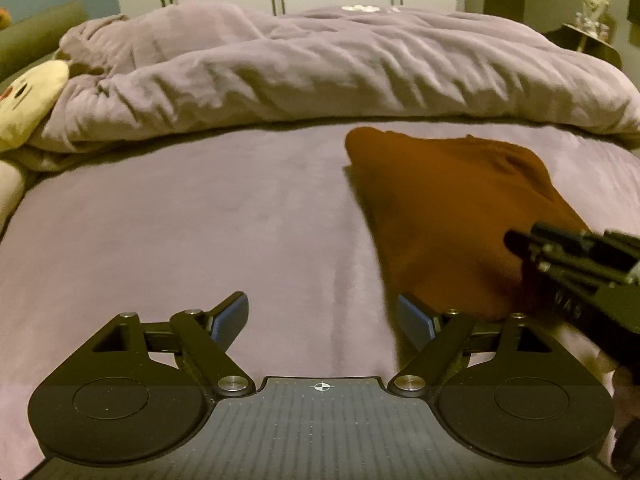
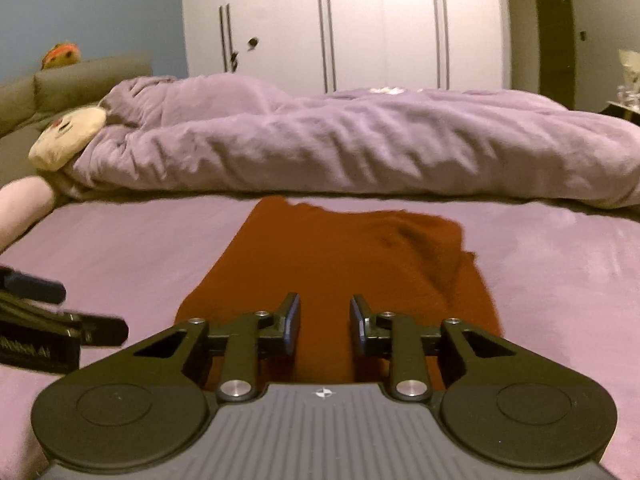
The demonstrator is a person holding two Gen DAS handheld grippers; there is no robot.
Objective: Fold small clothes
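Rust-brown garment (image 2: 340,264) lies flat on the mauve bed sheet (image 1: 180,220), already folded into a narrow oblong, with a rumpled patch toward its far right corner. In the left wrist view the same garment (image 1: 452,208) sits to the right of centre. The right gripper (image 2: 325,322) hovers over the cloth's near edge with its jaws parted by a moderate gap and nothing between them; brown fabric shows through the gap. The left gripper (image 1: 323,320) is spread wide and empty, over bare sheet just beside the garment's left edge, its right finger close to the cloth. Each tool appears at the side of the other's view.

Beyond the garment, a bunched lilac duvet (image 2: 360,148) runs across the whole bed, just behind the cloth's far edge. A cream plush toy (image 2: 68,136) rests at the duvet's left end, against an olive headboard (image 2: 80,80). White wardrobe doors (image 2: 380,28) with long vertical handles fill the back wall. A small side table (image 1: 588,40) with indistinct items stands at far right.
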